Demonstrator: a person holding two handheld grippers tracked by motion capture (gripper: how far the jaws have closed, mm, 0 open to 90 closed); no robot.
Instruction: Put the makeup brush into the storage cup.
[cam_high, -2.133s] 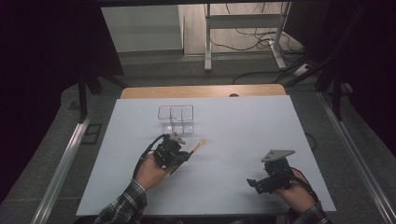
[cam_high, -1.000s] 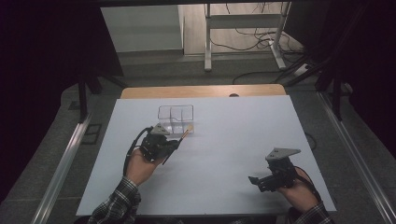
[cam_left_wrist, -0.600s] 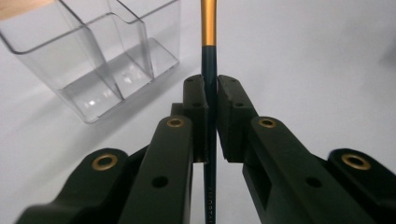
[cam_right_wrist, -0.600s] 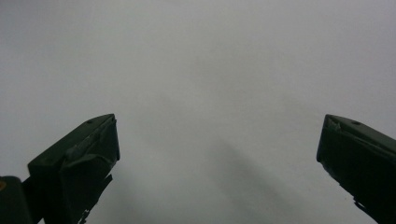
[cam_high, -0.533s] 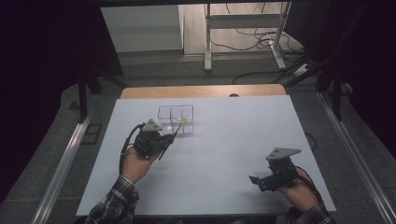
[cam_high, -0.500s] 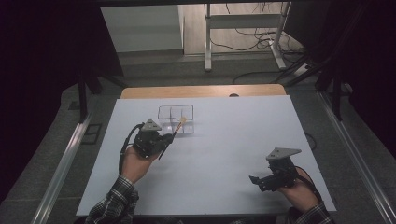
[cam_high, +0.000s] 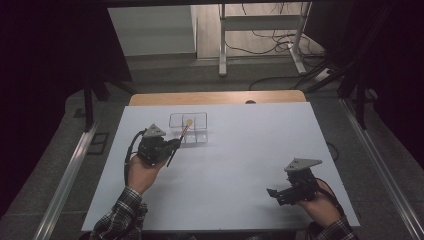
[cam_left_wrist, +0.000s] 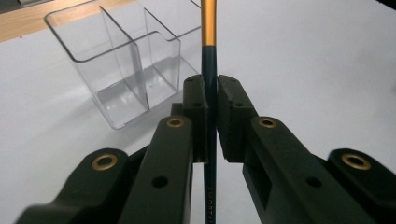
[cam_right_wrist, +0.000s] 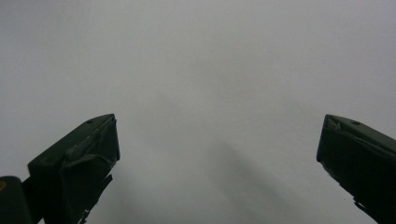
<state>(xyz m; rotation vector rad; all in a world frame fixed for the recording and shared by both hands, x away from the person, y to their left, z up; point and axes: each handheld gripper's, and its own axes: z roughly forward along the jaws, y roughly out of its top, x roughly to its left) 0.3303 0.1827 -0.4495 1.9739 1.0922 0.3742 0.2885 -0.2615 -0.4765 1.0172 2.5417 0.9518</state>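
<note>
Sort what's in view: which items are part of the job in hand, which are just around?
In the job:
- left gripper, shut on the brush
- brush, dark handle with a gold band
- clear divided organizer on the white table

Just around:
- right gripper, jaws open and holding nothing, resting near the table's front right
- metal stand and loose cables on the floor behind

Dim room, lit white table (cam_high: 240, 165).
Grey floor (cam_high: 165, 67) around; metal frame (cam_high: 260, 35) and cables (cam_high: 280, 80) at twelve o'clock.
</note>
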